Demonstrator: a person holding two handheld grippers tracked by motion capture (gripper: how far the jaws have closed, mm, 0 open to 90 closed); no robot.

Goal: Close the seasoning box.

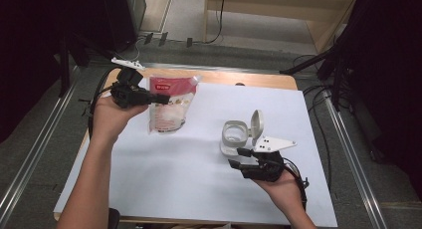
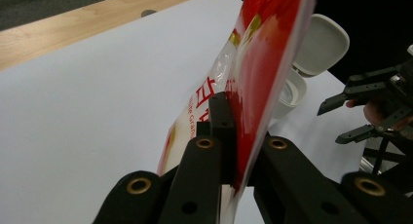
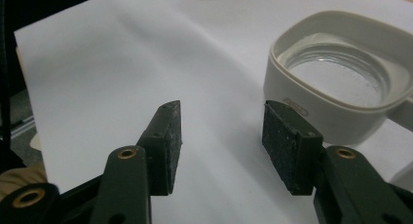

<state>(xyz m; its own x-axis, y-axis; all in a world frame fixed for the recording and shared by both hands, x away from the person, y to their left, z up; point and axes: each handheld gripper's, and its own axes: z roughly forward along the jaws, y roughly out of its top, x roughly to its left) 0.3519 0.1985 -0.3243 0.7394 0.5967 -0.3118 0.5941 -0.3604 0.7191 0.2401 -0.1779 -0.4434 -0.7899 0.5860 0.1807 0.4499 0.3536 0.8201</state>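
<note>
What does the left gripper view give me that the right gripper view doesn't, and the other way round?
Left gripper view alone: the left gripper shut on the edge of the red and clear pouch, the container's raised lid, and the right gripper farther off with its jaws apart.
Right gripper view alone: a close look into the container, with a clear inner wall, and the right gripper's pads with nothing between them, just short of its rim.
Both: the open container and the white sheet under everything.
</note>
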